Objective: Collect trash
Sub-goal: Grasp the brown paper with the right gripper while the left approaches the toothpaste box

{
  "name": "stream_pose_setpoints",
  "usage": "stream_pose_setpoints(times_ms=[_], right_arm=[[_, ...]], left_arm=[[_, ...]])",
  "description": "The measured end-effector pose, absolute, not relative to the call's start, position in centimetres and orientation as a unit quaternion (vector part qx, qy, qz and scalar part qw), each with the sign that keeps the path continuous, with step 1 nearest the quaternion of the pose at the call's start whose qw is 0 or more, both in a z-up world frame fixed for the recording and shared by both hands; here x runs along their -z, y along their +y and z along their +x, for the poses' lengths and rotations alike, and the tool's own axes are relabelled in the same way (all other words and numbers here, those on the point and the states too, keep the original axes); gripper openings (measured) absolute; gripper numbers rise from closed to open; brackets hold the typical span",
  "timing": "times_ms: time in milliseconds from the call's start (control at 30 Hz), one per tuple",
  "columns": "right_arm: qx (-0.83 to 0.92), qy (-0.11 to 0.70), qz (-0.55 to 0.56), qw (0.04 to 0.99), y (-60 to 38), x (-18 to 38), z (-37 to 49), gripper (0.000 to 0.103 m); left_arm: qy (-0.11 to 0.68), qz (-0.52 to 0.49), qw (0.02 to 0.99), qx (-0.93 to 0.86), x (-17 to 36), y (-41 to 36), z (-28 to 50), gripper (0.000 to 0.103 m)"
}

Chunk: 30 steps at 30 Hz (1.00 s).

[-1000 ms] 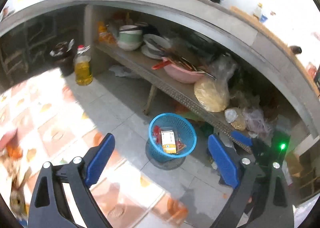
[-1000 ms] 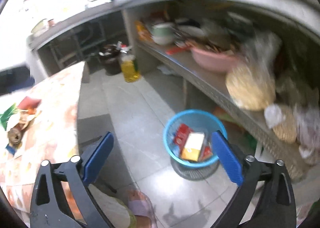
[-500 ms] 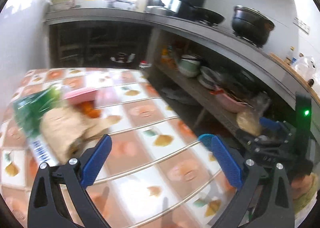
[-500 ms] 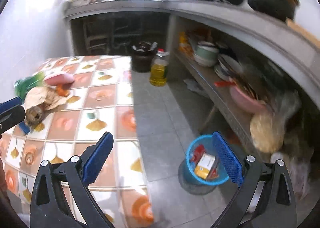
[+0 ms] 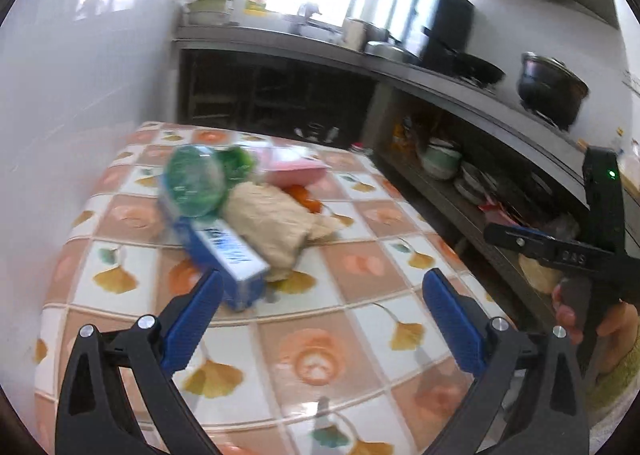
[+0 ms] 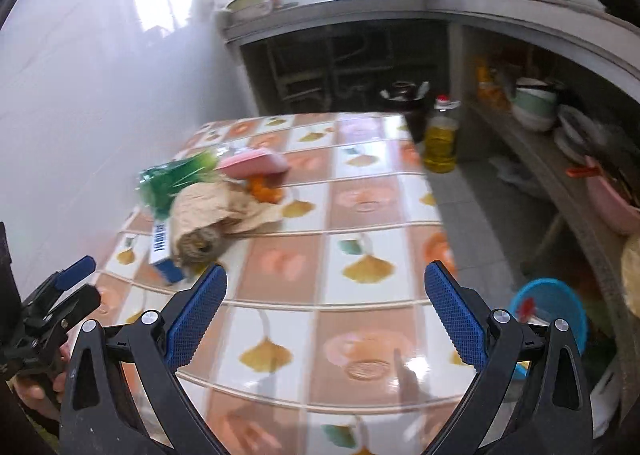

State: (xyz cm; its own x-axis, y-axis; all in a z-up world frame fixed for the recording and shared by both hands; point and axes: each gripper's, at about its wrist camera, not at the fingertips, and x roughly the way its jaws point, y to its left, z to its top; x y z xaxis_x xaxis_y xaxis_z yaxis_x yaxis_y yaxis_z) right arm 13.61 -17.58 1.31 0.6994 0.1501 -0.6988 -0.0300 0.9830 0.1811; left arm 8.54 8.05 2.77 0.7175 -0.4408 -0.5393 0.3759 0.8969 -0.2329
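Both empty: left gripper and right gripper spread; round blue plastic basket part-filled (contents blurred), trash pile remains on tiled table

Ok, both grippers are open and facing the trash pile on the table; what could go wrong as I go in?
1. The blue carton lies under the crumpled brown paper and green plastic bottle; pulling it may scatter the pile.
2. The left gripper and right gripper face the same pile and could collide.
3. The blue basket sits on the floor beyond the table edge, so a loosely held piece could drop short.
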Motion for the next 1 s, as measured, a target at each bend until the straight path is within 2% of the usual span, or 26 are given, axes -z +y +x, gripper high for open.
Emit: stream_pose_setpoints(times_ms=[367,433,600,700,833,900,1000], right_arm=[[-0.193,0.41,0.092,0.887,-11.7,-0.8,19.2,0.094],[-0.212,0.418,0.083,0.88,-10.6,-0.5,20.9,0.085],[-0.249,0.457,0.05,0.853,-7.2,1.8,25.8,0.073],[-0.256,0.475,0.036,0.841,-5.8,3.2,27.7,0.065],[-0.264,0.485,0.007,0.834,-4.3,4.3,28.7,0.058],[-0.266,0.488,-0.015,0.831,-3.6,4.7,28.5,0.052],[-0.271,0.479,-0.034,0.834,-3.2,4.5,28.0,0.051]], left_arm=[[0.327,-0.098,0.923,0.176,-0.7,11.3,12.6,0.097],[0.333,-0.099,0.924,0.162,-0.6,11.5,13.5,0.096],[0.312,-0.111,0.931,0.152,-1.8,12.8,15.7,0.091],[0.323,-0.099,0.931,0.14,-1.8,13.1,17.2,0.083],[0.344,-0.099,0.922,0.144,-1.1,13.0,18.7,0.066],[0.36,-0.103,0.915,0.148,-0.3,13.0,19.1,0.06],[0.379,-0.115,0.904,0.158,0.8,12.8,19.3,0.054]])
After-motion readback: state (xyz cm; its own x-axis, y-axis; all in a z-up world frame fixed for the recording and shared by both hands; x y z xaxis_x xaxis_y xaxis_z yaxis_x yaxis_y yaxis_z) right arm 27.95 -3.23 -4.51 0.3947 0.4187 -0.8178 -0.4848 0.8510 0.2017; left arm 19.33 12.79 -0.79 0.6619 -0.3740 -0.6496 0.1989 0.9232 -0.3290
